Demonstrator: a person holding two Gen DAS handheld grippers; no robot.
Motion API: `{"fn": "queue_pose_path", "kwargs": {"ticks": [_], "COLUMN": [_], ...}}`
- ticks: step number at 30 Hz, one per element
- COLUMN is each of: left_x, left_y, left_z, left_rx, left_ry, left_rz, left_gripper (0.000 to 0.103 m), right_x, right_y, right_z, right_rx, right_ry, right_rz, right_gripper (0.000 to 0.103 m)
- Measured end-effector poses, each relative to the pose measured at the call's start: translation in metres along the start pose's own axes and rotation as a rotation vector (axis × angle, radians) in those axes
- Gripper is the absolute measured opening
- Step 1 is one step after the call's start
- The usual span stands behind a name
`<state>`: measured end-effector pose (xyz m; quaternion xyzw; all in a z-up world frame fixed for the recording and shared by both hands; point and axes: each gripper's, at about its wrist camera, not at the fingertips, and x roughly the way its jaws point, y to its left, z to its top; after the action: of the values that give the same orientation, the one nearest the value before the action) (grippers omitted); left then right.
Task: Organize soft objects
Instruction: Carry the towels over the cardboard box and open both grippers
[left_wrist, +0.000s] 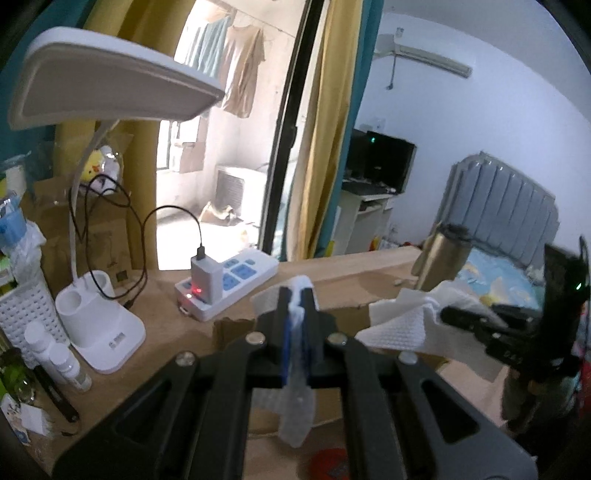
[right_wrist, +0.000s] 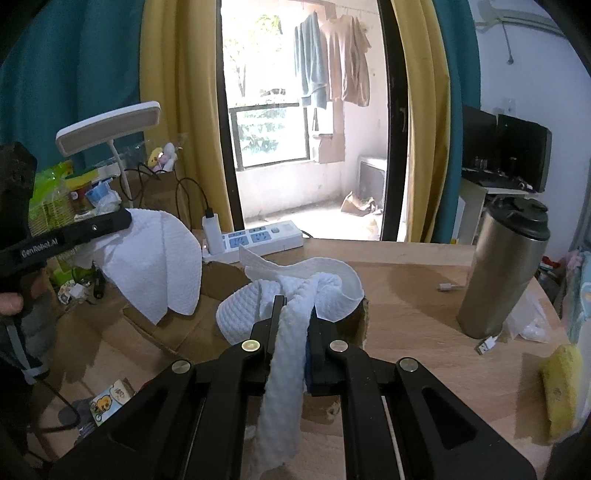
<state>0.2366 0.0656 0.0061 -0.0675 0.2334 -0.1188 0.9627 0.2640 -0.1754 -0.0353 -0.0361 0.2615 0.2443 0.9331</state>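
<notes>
A white textured cloth is stretched between both grippers above a wooden table. My right gripper is shut on one bunched end of it; the rest folds in front of the fingers. My left gripper is shut on another corner of the cloth, which hangs below the fingers. In the right wrist view the left gripper holds a draped part of the cloth at the left. In the left wrist view the right gripper grips the cloth at the right.
A white desk lamp, a power strip with a charger, and a white basket stand at the left. A steel tumbler stands at the right, with a yellow sponge and a USB cable end near it. Flat cardboard lies under the cloth.
</notes>
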Motion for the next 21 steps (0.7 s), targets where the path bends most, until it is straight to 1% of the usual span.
{"fn": "queue_pose_path", "kwargs": {"ticks": [4,7,10,13,14,16,17,18,19,20,21], "left_x": [0.017,0.031,0.046,0.052,0.052,0.051,0.049,0.047,0.044,0.042,0.041], "left_y": [0.002,0.001,0.001,0.000,-0.001,-0.002,-0.002,-0.001,0.000,0.000,0.000], "left_z": [-0.007,-0.011,-0.017,-0.020,-0.020,-0.020,-0.020,-0.019,-0.018,-0.017,-0.016], "left_rx": [0.002,0.001,-0.003,0.001,0.002,0.003,-0.006,-0.017,-0.024,-0.027,-0.023], "left_ry": [0.034,0.081,0.137,0.157,0.158,0.152,0.145,0.137,0.130,0.124,0.123], "left_rz": [-0.005,-0.003,-0.003,0.007,0.010,0.008,-0.003,-0.018,-0.026,-0.029,-0.025], "left_gripper": [0.007,0.007,0.013,0.021,0.025,0.042,0.062,0.076,0.079,0.080,0.080], "right_x": [0.011,0.018,0.025,0.031,0.032,0.033,0.034,0.033,0.033,0.033,0.032], "right_y": [0.001,0.000,-0.002,-0.004,-0.003,-0.002,-0.002,-0.001,0.000,-0.001,-0.001], "right_z": [0.000,-0.002,-0.003,-0.005,-0.005,-0.006,-0.006,-0.006,-0.006,-0.006,-0.006], "right_rx": [0.009,0.019,0.035,0.046,0.045,0.039,0.038,0.035,0.035,0.038,0.042], "right_ry": [0.021,0.036,0.055,0.074,0.076,0.081,0.082,0.082,0.083,0.082,0.080], "right_rz": [0.016,0.026,0.032,0.035,0.033,0.030,0.030,0.028,0.025,0.023,0.023], "right_gripper": [0.009,0.009,0.009,0.009,0.009,0.009,0.009,0.012,0.021,0.028,0.039]}}
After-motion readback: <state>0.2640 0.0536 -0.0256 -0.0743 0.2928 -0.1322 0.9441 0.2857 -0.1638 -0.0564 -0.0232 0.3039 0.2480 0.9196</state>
